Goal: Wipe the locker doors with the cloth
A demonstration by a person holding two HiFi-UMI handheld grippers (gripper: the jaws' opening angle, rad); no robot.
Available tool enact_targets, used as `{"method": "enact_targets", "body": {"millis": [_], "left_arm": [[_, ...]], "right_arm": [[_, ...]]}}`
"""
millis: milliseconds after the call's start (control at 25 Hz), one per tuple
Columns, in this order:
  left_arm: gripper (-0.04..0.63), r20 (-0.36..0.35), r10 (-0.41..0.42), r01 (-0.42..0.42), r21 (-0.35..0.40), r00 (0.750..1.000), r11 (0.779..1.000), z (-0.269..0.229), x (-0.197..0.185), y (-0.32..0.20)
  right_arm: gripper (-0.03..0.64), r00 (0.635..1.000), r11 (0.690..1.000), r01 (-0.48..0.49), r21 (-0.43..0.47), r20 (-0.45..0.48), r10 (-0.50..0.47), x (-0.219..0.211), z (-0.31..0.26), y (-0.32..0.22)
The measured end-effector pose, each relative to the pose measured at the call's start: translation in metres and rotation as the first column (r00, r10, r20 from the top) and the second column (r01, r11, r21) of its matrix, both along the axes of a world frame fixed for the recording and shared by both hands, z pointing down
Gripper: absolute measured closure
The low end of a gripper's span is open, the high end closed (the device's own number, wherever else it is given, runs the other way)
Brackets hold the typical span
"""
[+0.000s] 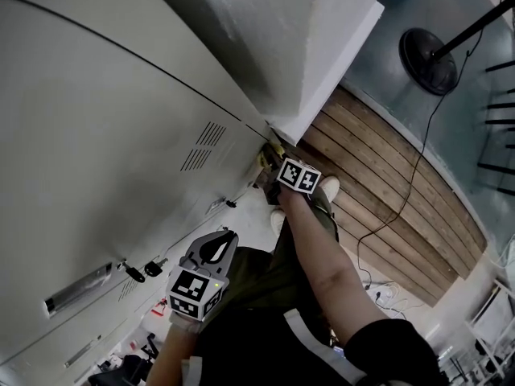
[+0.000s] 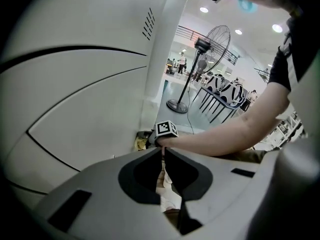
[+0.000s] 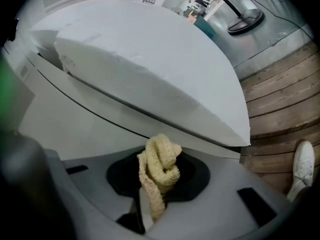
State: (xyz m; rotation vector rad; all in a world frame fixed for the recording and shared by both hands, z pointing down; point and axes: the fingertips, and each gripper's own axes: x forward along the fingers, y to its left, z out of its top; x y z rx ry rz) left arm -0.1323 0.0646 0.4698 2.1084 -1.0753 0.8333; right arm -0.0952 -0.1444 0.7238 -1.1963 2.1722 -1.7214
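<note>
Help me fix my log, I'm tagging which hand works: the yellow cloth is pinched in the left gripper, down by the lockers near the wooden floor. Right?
No: the right gripper view shows the cloth pinched in the right gripper, not the left. The rest stands: it is down by the lockers, near the wooden floor.

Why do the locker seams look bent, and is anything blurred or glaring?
Left gripper view: the wide lens bows the locker seams into arcs, corners go black, ceiling lights flare. Right gripper view: same bowing, cloth sharp, green blur at the left edge. Head view: even light, seams nearly straight.
</note>
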Motion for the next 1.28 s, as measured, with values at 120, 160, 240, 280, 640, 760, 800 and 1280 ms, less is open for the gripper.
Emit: {"method": "enact_targets", "body": {"millis": [120,160,240,280,640,760,800,1280], "left_arm": [[0.569,-0.006,-0.005,0.005,0.006,1.0,1.0,-0.001,0.0,0.001],[0.569,-0.008,-0.005,0.005,0.013,1.0,1.0,-0.001,0.0,0.001],[0.569,-0.01,-0.008,0.008,0.037,1.0,0.999,-0.002,0.0,-0.002],[0.569,-0.012,-0.011,0.011,0.048,1.0,0.999,-0.002,0.0,-0.002],[0.569,-0.026,-0.021,0.023,0.069,0.999,0.997,-0.005,0.002,0.002],[0.569,-0.025,-0.02,0.022,0.074,0.999,0.997,-0.007,0.004,0.001],[0.569,-0.027,-0.022,0.024,0.074,0.999,0.997,-0.007,0.004,0.001],[0.569,-0.037,0.011,-0.008,0.076,0.999,0.997,-0.006,0.014,0.006]], "right_arm": [[0.535,0.998,1.0,0.008,0.022,0.062,-0.01,-0.001,-0.02,0.002],[0.535,0.997,1.0,0.007,0.025,0.076,-0.009,-0.001,-0.026,0.002],[0.535,0.996,0.999,0.01,0.032,0.09,-0.012,-0.001,-0.038,0.002],[0.535,0.995,0.999,0.013,0.038,0.096,-0.016,-0.001,-0.045,0.003],[0.535,0.983,0.993,0.043,0.107,0.171,-0.061,0.0,-0.111,0.006],[0.535,0.979,0.992,0.04,0.117,0.193,-0.062,0.001,-0.134,0.004],[0.535,0.977,0.992,0.041,0.121,0.203,-0.065,0.002,-0.142,0.003],[0.535,0.932,0.978,0.06,0.202,0.34,-0.128,0.009,-0.26,0.002]]}}
